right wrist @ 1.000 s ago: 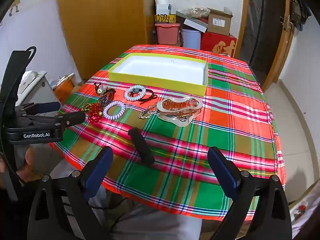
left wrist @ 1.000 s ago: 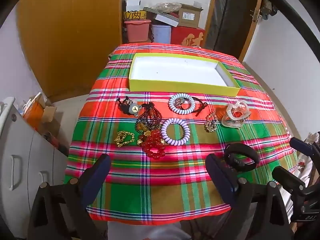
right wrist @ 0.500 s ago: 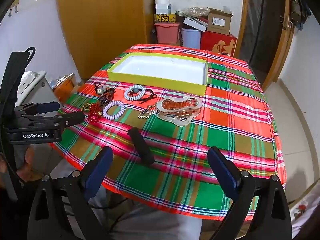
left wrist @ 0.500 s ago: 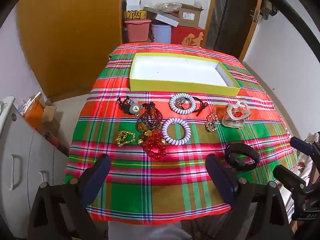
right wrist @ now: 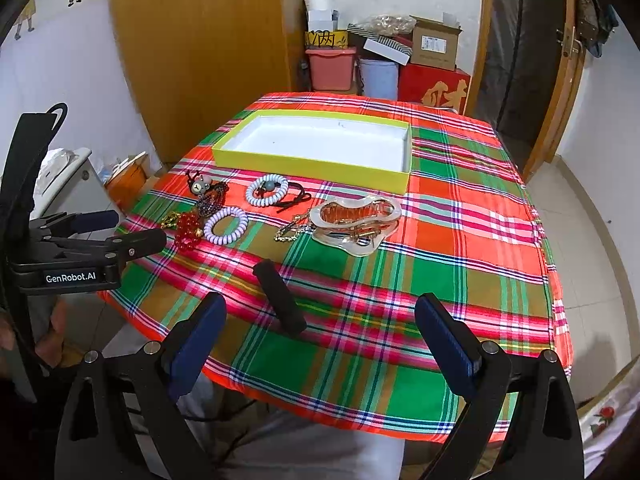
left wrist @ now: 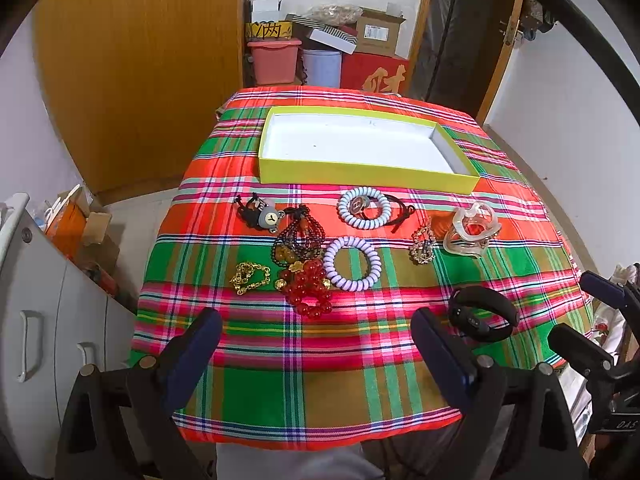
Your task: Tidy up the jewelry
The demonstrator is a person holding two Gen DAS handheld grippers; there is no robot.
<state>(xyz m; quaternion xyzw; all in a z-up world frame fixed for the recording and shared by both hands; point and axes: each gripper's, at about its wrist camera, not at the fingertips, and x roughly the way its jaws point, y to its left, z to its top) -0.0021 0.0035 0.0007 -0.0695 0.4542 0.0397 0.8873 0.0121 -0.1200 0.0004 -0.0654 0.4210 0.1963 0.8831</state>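
Note:
An empty yellow box (left wrist: 360,172) (right wrist: 312,166) with a white inside sits at the far middle of the plaid table. In front of it lie a bear charm (left wrist: 266,216), dark beads (left wrist: 298,238), a gold chain (left wrist: 249,277), red beads (left wrist: 308,290), two white coil bracelets (left wrist: 351,263) (left wrist: 363,207), a small gold piece (left wrist: 422,246), a clear glass dish (left wrist: 471,230) (right wrist: 354,220) and a black band (left wrist: 482,314) (right wrist: 280,298). My left gripper (left wrist: 316,354) is open over the near edge. My right gripper (right wrist: 320,344) is open just behind the black band.
The plaid cloth (left wrist: 320,360) hangs over the table edges. White cabinets (left wrist: 36,328) stand at the left. Wooden wardrobe doors (left wrist: 140,60) and stacked boxes and bins (left wrist: 328,56) stand behind the table. A door (right wrist: 528,60) is at the far right.

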